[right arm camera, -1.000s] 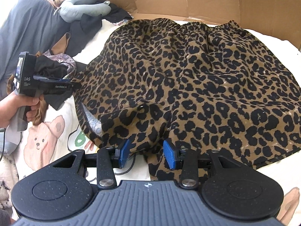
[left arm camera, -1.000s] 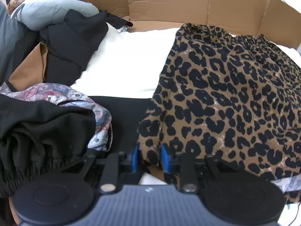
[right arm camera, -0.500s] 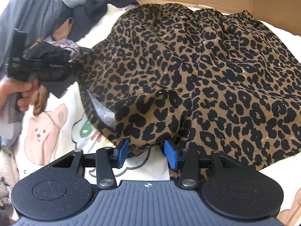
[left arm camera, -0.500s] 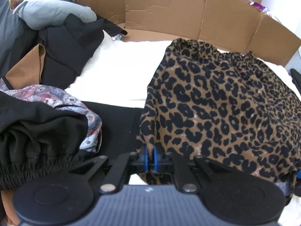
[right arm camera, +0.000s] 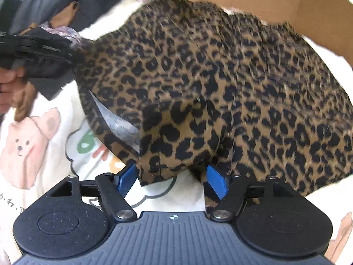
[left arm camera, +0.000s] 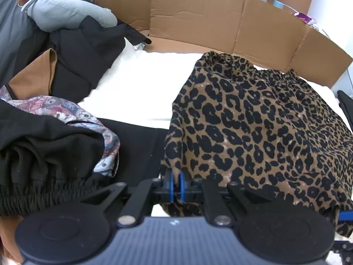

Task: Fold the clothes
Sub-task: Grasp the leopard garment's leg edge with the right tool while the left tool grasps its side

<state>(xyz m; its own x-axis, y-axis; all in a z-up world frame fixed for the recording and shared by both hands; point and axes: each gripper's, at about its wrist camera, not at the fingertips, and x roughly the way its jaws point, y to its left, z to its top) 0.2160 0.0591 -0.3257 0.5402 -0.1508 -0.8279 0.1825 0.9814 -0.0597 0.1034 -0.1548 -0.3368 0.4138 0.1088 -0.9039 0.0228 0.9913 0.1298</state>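
Note:
A leopard-print skirt (left arm camera: 260, 128) lies spread on a white sheet, its gathered waistband toward the cardboard. My left gripper (left arm camera: 175, 185) is shut on the skirt's near left corner, with cloth pinched between the blue pads. In the right wrist view the same leopard-print skirt (right arm camera: 209, 77) fills the frame. My right gripper (right arm camera: 171, 180) sits at the near hem with its jaws opening wide. A fold of the hem bulges between the pads without being pressed. The left gripper (right arm camera: 33, 50) shows at the skirt's left corner, held by a hand (right arm camera: 8, 81).
A heap of black clothes (left arm camera: 44, 159), a floral garment (left arm camera: 66, 112) and a brown piece (left arm camera: 33, 75) lie to the left. A grey plush toy (left arm camera: 66, 13) rests behind. A cardboard wall (left arm camera: 198, 17) bounds the far side. A cartoon-print sheet (right arm camera: 33, 141) lies under the near hem.
My left gripper closed on the skirt's corner. My right gripper's jaws spread wider and moved in closer to the hem.

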